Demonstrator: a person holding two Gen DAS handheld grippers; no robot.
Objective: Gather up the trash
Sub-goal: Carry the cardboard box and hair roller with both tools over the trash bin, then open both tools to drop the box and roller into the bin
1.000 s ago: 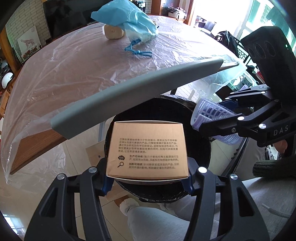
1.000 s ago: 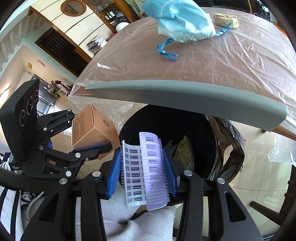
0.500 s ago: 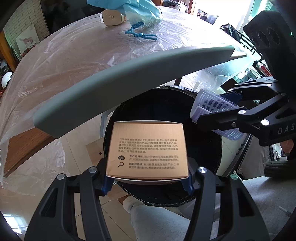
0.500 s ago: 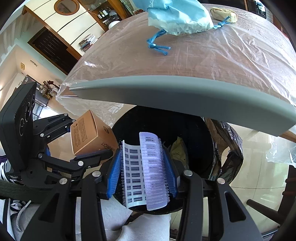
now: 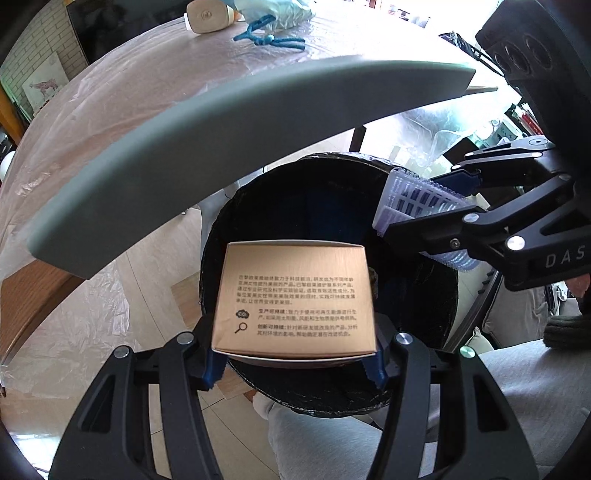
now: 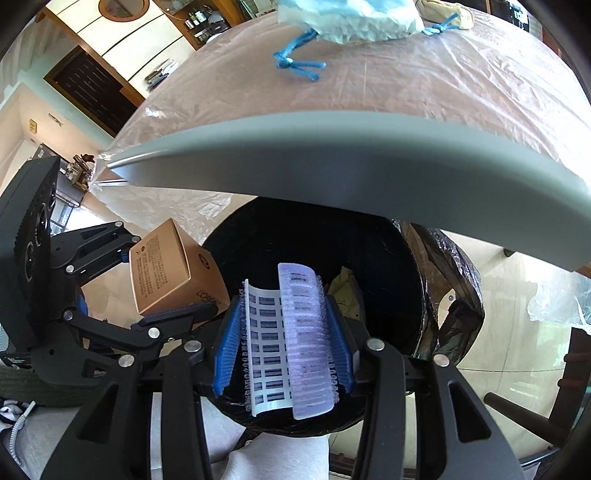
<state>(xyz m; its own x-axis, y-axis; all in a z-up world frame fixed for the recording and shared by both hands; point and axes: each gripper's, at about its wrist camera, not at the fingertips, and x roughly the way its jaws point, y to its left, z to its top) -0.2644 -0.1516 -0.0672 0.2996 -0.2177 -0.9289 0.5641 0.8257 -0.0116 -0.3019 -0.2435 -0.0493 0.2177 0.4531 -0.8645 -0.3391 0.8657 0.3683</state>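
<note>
Box: I have the tan box (image 5: 293, 299) clamped by its two sides in my left gripper (image 5: 293, 354), printed face up, at lower centre of the left view. It hangs over the near rim of the bin, so I judge a release would drop it inside.
Strip: my right gripper (image 6: 282, 343) is closed on the curled lilac strip (image 6: 291, 339), held on edge at lower centre of the right view. It too sits over the bin's mouth, which I take to be the reason for holding it there.
Bin: the black-lined bin (image 5: 417, 310) fills the middle of both views. In the right view some yellowish waste (image 6: 345, 291) already lies inside, just right of the strip.
Lid: the grey lid (image 5: 236, 144) arcs across above the bin in both views, raised clear of the opening, so nothing blocks the drop.
Grippers: they meet over the bin from two sides, close but not touching; the right one shows at right of the left view.
Table: behind the lid, under clear plastic, the table (image 5: 110, 110) holds a blue bag (image 6: 351, 16) with cords and a beige item (image 5: 208, 14) at the top of the frames. I'd guess these are yet to be collected.
Risk: I'd say the box could catch on the near rim.
</note>
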